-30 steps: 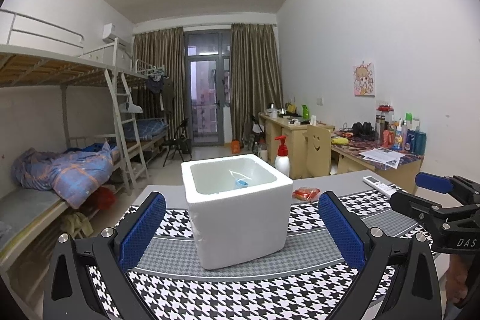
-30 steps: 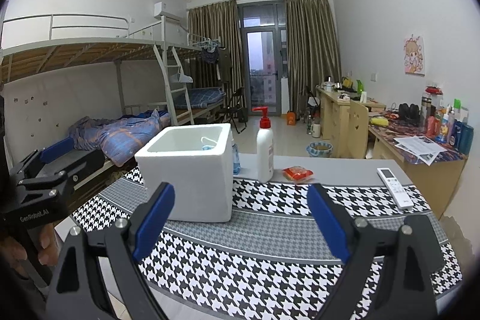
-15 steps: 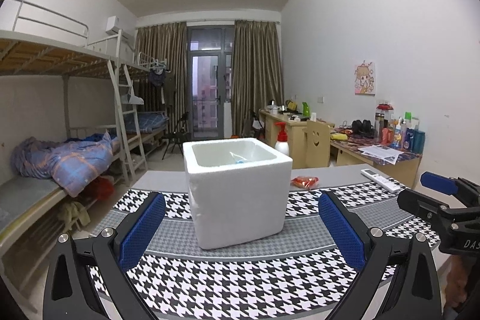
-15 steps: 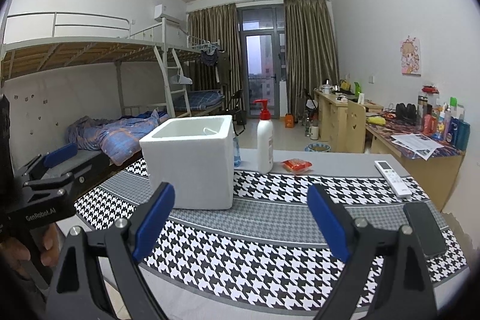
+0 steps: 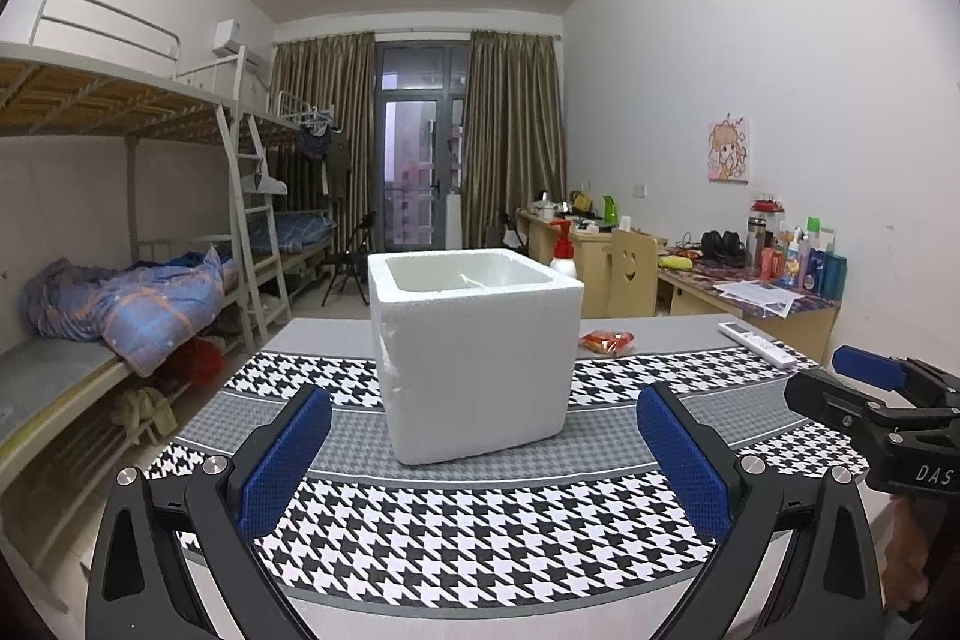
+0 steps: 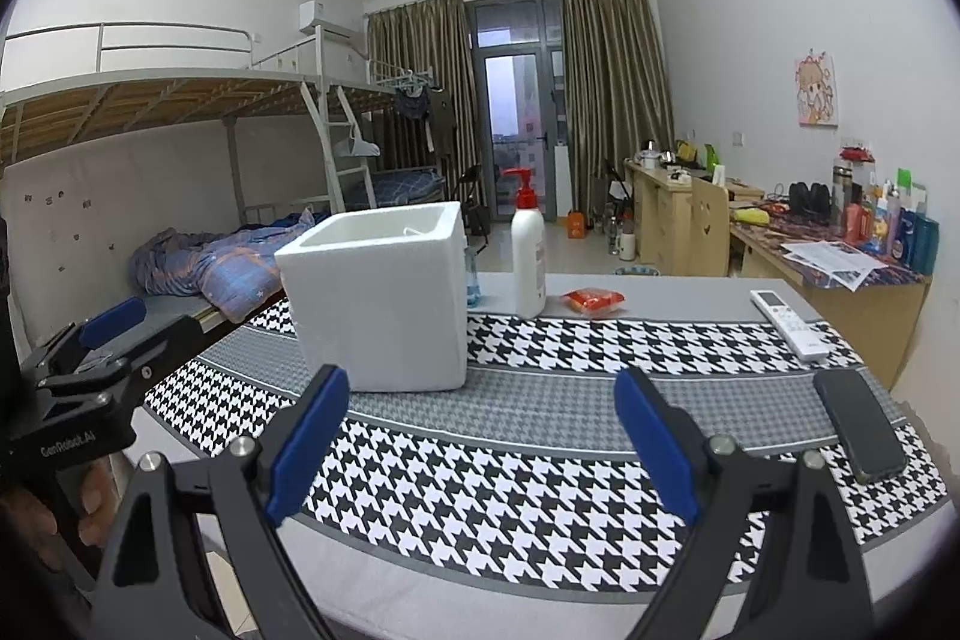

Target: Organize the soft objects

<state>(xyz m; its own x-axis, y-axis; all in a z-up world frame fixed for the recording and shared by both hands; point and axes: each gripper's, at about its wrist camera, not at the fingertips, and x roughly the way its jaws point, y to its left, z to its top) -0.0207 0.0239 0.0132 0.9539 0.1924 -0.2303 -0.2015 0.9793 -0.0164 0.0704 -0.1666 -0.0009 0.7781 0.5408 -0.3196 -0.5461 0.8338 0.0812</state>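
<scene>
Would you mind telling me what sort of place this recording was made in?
Most likely a shared student dormitory room: metal bunk beds with ladders line one wall, wooden study desks cluttered with bottles line the other, and a curtained balcony door closes the far end.

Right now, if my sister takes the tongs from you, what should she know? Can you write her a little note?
Left tongs: open, holding nothing, low over the checked cloth in front of the white foam box.
Right tongs: open, holding nothing, with the box ahead to their left.
The box stands upright, top open; what is inside barely shows from here.
Behind the box: a pump bottle and a small red packet. On the right: a white remote and a dark phone.
Done: cannot tell. Left: find any soft things not yet in the box and put them in.
</scene>
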